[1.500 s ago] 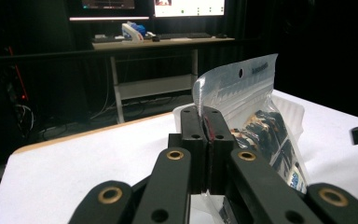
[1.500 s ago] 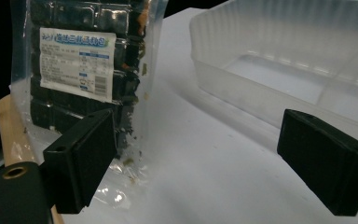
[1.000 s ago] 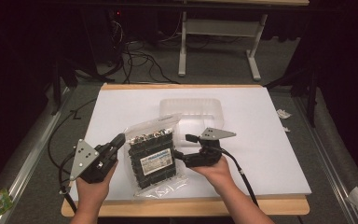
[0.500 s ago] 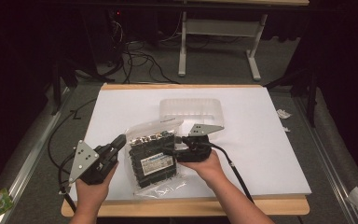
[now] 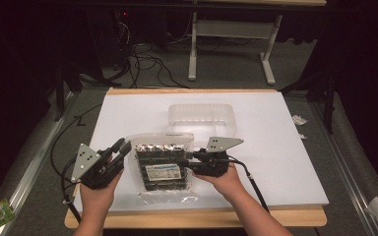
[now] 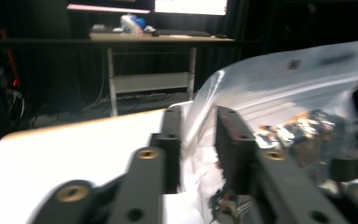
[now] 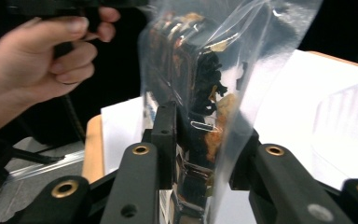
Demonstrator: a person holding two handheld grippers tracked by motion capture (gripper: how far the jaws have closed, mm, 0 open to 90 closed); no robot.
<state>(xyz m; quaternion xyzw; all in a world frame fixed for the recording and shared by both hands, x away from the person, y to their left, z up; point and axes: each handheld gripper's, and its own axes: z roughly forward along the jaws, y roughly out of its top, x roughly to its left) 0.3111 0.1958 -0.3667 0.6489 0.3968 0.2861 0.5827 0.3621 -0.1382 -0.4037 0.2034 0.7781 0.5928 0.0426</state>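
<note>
step: both grippers work a clear zip bag (image 5: pixel 161 166) that holds a dark tray of wrapped pieces; looks like handling the bag's edges, probably to open it or get the tray out
bag place: near edge of the white table sheet (image 5: pixel 275 147), about 6 o'clock on the sheet, between the two hands, lying mostly flat with its top edge lifted
left gripper (image 5: pixel 120 147): at 9 o'clock of the bag, jaws point toward 2 o'clock; in the left gripper view the jaws sit on either side of the bag's film edge (image 6: pixel 200 126) with a gap between them, looks like a loose pinch, not clamped
right gripper (image 5: pixel 189 158): at 3 o'clock of the bag, jaws point toward 9 o'clock; in the right gripper view the bag (image 7: pixel 205 93) stands between the jaws, which look closed on it, film and tray edge
next move: likely needs one side held firm while the other pulls the film apart; left jaws should close fully first, film is slippery and thin
around: empty clear plastic tub (image 5: pixel 202 119) at 12 o'clock of the bag, just beside its top edge
in the way: tub is close behind, a lifted bag could bump it; gripper cables (image 5: pixel 59 147) trail off at 8 o'clock, clear of the bag
off table: small scraps on the grey floor strip at 3 o'clock, well apart
</note>
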